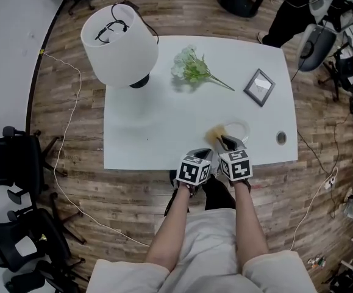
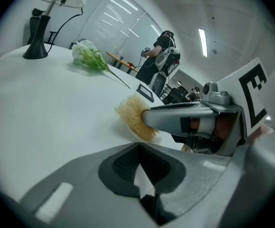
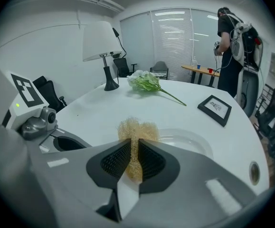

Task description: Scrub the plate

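Note:
A shallow white plate [image 1: 241, 127] [image 3: 190, 142] lies near the front right of the white table [image 1: 158, 133]. My right gripper [image 1: 226, 143] [image 3: 134, 154] is shut on a tan fibrous scrubber [image 1: 215, 134] [image 3: 137, 130], held at the plate's near left rim. The scrubber [image 2: 134, 118] also shows in the left gripper view, with one right gripper finger [image 2: 180, 118] in front of it. My left gripper [image 1: 205, 154] [image 2: 138, 152] hovers just left of the right one, over the table's front edge. Its jaws are shut with nothing between them. In the left gripper view the plate is hidden.
A white lamp [image 1: 119, 44] stands at the back left. Artificial flowers [image 1: 192, 69] lie at the back middle and a small picture frame [image 1: 260, 87] at the back right. A cable grommet [image 1: 281, 138] sits right of the plate. A person [image 1: 292, 11] stands beyond the table.

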`<action>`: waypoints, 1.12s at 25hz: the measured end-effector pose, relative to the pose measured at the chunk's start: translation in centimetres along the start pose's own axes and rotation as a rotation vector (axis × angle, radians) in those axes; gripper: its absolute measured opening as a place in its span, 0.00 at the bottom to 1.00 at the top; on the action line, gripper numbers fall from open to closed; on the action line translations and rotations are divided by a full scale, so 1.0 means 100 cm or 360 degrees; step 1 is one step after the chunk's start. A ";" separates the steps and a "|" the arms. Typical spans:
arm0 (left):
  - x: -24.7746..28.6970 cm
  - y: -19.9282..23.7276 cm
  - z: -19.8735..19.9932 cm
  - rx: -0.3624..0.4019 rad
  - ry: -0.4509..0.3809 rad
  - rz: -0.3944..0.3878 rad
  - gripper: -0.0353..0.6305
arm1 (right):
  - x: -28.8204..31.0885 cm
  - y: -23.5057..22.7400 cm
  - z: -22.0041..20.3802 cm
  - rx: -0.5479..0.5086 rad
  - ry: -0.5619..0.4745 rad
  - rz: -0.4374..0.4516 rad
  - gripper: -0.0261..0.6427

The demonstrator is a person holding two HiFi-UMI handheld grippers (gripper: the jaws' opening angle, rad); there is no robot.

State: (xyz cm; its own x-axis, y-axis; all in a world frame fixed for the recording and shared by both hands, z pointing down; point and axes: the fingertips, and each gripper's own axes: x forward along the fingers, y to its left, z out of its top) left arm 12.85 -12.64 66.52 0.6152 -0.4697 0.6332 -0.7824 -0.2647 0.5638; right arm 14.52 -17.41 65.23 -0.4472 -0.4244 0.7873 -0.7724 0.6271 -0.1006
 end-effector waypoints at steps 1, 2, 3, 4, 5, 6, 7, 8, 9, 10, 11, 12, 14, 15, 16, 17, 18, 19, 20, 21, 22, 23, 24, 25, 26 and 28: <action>-0.001 0.000 0.000 0.0001 -0.0001 0.0006 0.05 | 0.001 -0.001 0.003 -0.0003 -0.0005 0.0007 0.14; -0.001 0.000 0.000 -0.0001 -0.0006 0.0014 0.05 | 0.003 -0.001 0.005 -0.0007 -0.0010 0.0013 0.14; -0.001 0.000 0.000 -0.0006 -0.0011 0.0021 0.05 | 0.004 -0.002 0.007 -0.0011 -0.0015 0.0018 0.14; -0.001 0.000 -0.001 -0.0012 -0.0014 0.0025 0.05 | 0.005 -0.002 0.008 -0.0018 -0.0018 0.0023 0.14; -0.001 0.000 -0.001 -0.0019 -0.0015 0.0027 0.05 | 0.006 -0.002 0.010 -0.0031 -0.0020 0.0027 0.14; -0.001 0.001 -0.001 -0.0027 -0.0016 0.0029 0.05 | 0.008 -0.002 0.012 -0.0047 -0.0021 0.0031 0.14; -0.001 0.002 0.000 -0.0035 -0.0017 0.0031 0.05 | 0.009 -0.002 0.014 -0.0062 -0.0023 0.0035 0.14; 0.000 0.003 0.001 -0.0041 -0.0017 0.0035 0.05 | 0.010 -0.002 0.015 -0.0072 -0.0028 0.0039 0.14; 0.000 0.004 0.001 -0.0045 -0.0016 0.0040 0.05 | 0.011 -0.003 0.017 -0.0076 -0.0033 0.0043 0.14; 0.000 0.004 0.001 -0.0046 -0.0014 0.0046 0.05 | 0.012 -0.005 0.018 -0.0075 -0.0039 0.0046 0.14; 0.000 0.005 0.001 -0.0044 -0.0012 0.0052 0.05 | 0.013 -0.007 0.019 -0.0070 -0.0046 0.0047 0.14; 0.001 0.005 0.001 -0.0040 -0.0011 0.0057 0.05 | 0.014 -0.009 0.019 -0.0066 -0.0052 0.0047 0.14; 0.001 0.006 0.001 -0.0034 -0.0009 0.0065 0.05 | 0.014 -0.013 0.021 -0.0060 -0.0062 0.0038 0.14; 0.001 0.006 0.000 -0.0033 -0.0010 0.0067 0.05 | 0.014 -0.015 0.021 -0.0057 -0.0064 0.0033 0.15; 0.001 0.007 0.000 -0.0033 -0.0010 0.0069 0.05 | 0.013 -0.016 0.021 -0.0056 -0.0064 0.0029 0.14; 0.001 0.007 -0.001 -0.0031 -0.0009 0.0069 0.05 | 0.013 -0.018 0.020 -0.0058 -0.0063 0.0027 0.15; 0.001 0.006 -0.001 -0.0027 -0.0007 0.0068 0.05 | 0.013 -0.020 0.019 -0.0065 -0.0060 0.0025 0.14; 0.001 0.006 -0.001 -0.0022 -0.0004 0.0066 0.05 | 0.013 -0.021 0.018 -0.0072 -0.0057 0.0021 0.15; 0.001 0.006 -0.001 -0.0017 -0.0001 0.0064 0.05 | 0.013 -0.023 0.018 -0.0076 -0.0056 0.0015 0.15; 0.001 0.006 -0.001 -0.0015 0.0000 0.0063 0.05 | 0.012 -0.026 0.017 -0.0074 -0.0056 0.0008 0.15; 0.001 0.006 -0.001 -0.0014 0.0000 0.0063 0.05 | 0.012 -0.028 0.016 -0.0067 -0.0058 0.0000 0.15; 0.001 0.007 -0.001 -0.0013 -0.0001 0.0062 0.05 | 0.011 -0.031 0.016 -0.0057 -0.0062 -0.0009 0.14; 0.001 0.007 -0.001 -0.0012 -0.0001 0.0061 0.05 | 0.011 -0.034 0.015 -0.0044 -0.0066 -0.0020 0.14; 0.001 0.007 -0.001 -0.0011 0.0000 0.0058 0.05 | 0.010 -0.037 0.014 -0.0030 -0.0068 -0.0030 0.14; 0.001 0.006 -0.002 -0.0010 0.0003 0.0054 0.05 | 0.009 -0.040 0.012 -0.0014 -0.0070 -0.0040 0.15; 0.001 0.005 -0.002 -0.0010 0.0006 0.0045 0.05 | 0.007 -0.047 0.009 0.0013 -0.0073 -0.0062 0.15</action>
State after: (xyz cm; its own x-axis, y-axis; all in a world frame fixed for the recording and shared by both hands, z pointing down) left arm 12.48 -12.62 66.98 0.5930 -0.4738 0.6511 -0.7990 -0.2460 0.5487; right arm 17.41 -21.24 65.69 -0.4366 -0.4782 0.7621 -0.7931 0.6044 -0.0752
